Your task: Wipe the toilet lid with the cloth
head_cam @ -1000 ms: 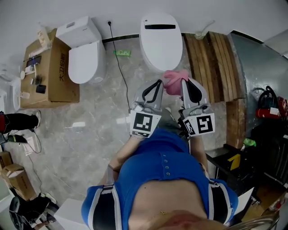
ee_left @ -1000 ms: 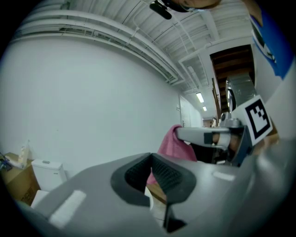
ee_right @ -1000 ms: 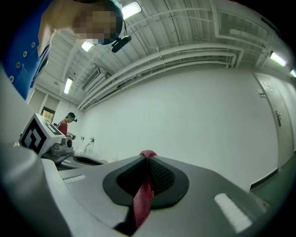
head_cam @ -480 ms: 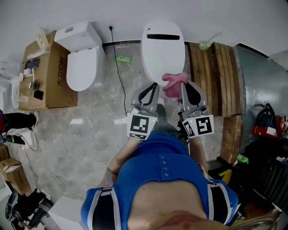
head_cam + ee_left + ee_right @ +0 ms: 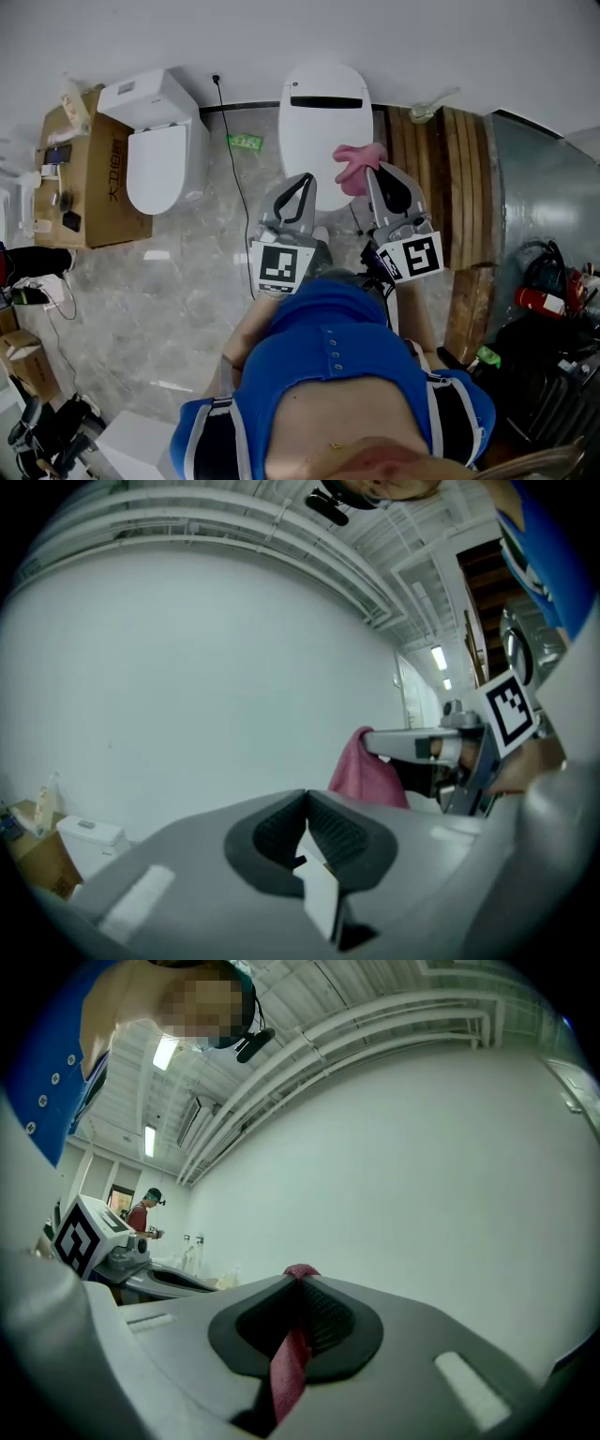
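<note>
The right gripper pinches only a thin fold of the pink cloth, held at the white toilet lid's right edge, so wiping pressure could tug it free; the left gripper is closed on nothing.

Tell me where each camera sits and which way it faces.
Head view: on the person's head, looking steeply down at the toilet lid; torso, left hand-held gripper, right hand-held gripper show.
Left gripper view: rides the left one, faces a white wall; its shut jaws show.
Right gripper view: rides the right one, faces the wall; jaws clamp the cloth.
Shared: all three show the cloth.
</note>
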{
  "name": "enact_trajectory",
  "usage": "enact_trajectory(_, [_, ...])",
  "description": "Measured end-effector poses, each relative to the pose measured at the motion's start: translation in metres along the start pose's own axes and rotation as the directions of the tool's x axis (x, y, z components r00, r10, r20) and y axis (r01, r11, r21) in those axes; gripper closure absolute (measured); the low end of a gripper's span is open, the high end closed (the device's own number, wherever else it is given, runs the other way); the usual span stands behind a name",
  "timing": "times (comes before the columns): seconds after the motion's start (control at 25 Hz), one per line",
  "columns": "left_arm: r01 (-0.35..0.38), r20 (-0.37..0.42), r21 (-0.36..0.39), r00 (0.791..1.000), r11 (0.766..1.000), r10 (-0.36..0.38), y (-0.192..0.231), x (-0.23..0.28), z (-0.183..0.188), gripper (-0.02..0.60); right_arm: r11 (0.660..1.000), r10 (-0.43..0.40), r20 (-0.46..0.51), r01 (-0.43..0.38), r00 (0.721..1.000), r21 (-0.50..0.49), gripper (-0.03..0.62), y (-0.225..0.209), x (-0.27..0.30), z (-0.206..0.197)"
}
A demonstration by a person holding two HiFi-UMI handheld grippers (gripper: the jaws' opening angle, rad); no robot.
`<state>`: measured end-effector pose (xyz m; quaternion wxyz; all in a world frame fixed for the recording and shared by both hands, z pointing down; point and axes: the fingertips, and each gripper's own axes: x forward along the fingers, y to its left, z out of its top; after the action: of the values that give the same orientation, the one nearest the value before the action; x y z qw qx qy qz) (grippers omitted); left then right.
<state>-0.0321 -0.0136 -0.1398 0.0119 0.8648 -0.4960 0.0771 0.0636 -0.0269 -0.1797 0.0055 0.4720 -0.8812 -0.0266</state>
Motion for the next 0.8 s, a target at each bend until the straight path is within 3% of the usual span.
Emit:
enact_trajectory(0.24, [-0.047, -0.045, 0.004, 0.998, 0.999, 0.048, 0.034, 0.021, -0.013, 0.578, 0.998, 0.056, -0.028, -0.055, 0.998, 0.021, 0.582, -0.016, 0.046, -0.011])
enact_trajectory(0.44, [-0.055, -0.055, -0.005, 0.997, 0.998, 0.055, 0.079, 0.047, -0.023, 0.578, 0.998, 0.052, -0.052, -0.051, 0.997, 0.024, 0.582, -0.022, 0.097, -0.025])
enact_trajectory(0.6, [-0.012, -0.076, -0.046, 0.997, 0.999, 0.009, 0.120, 0.082, -0.036, 0.578, 1.000, 0.022, -0.086, -0.021, 0.996, 0.019, 0.582, -0.024, 0.141, -0.039])
enact_trajectory(0.8, [0.078, -0.087, -0.043, 0.993, 0.996, -0.082, 0.160, 0.138, -0.058, 0.578, 0.998, -0.019, -0.133, 0.027, 0.991, 0.061, 0.582, -0.038, 0.194, -0.074])
